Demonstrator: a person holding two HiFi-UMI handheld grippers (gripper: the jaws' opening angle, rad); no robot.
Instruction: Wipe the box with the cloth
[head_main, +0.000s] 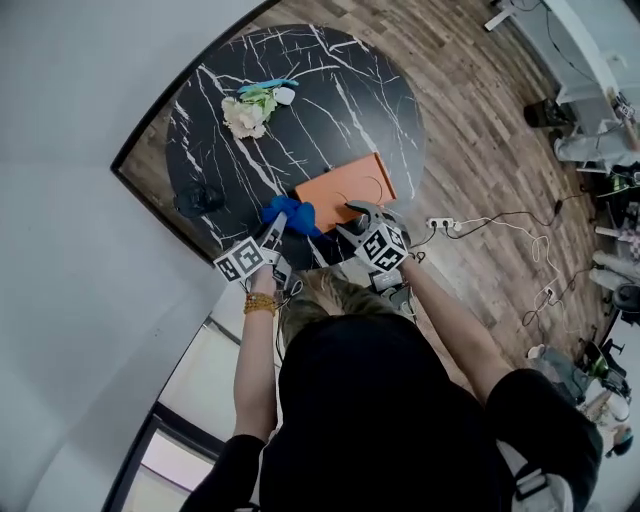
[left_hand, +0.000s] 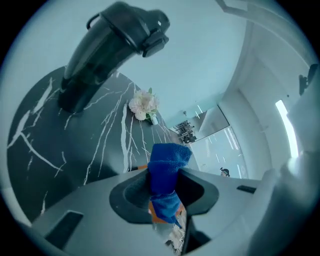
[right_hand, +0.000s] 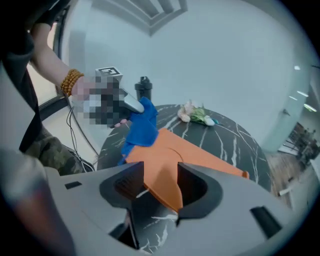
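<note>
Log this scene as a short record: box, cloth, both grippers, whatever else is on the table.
box: orange, flat on black marbled table
cloth: blue, at box edge
left gripper: fingers shut on cloth
right gripper: fingers open, box corner between them
also on table: white flowers, dark bottle

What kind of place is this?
Probably a lab or studio workspace: a round black marbled table on wood flooring, a power strip with loose cables, and equipment along the room's edge.
</note>
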